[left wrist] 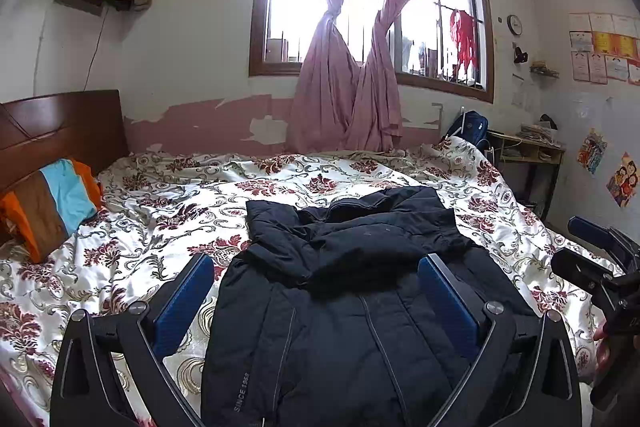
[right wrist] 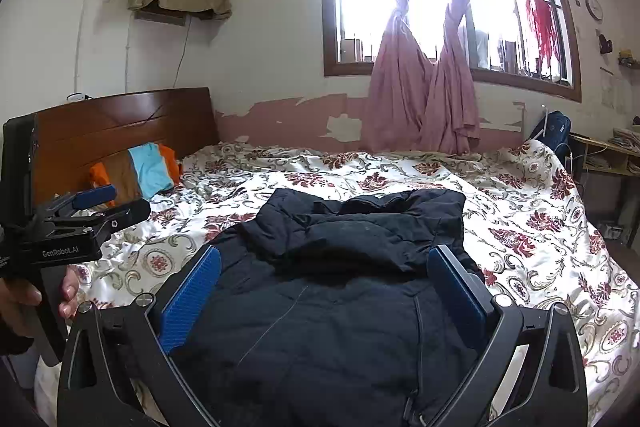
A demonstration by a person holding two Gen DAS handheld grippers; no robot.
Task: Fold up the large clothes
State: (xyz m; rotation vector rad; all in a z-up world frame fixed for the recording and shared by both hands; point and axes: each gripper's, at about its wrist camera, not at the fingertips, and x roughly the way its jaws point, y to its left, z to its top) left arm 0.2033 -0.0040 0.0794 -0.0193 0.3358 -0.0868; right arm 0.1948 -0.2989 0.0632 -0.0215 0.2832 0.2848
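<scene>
Floral bedspread [left wrist: 168,195] under dark jacket [left wrist: 352,291], pink curtains [left wrist: 344,67] behind, both grippers' jaws apart, empty.

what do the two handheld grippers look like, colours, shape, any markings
Both match: black frames with angled struts and round silver screws, each carrying two flat fingers faced with blue textured pads. The left gripper and right gripper look alike from their own cameras. Seen side-on in the right wrist view, the left gripper's black body carries white "GenRobot.AI" lettering. No cables or sleeves are clearly visible.
</scene>
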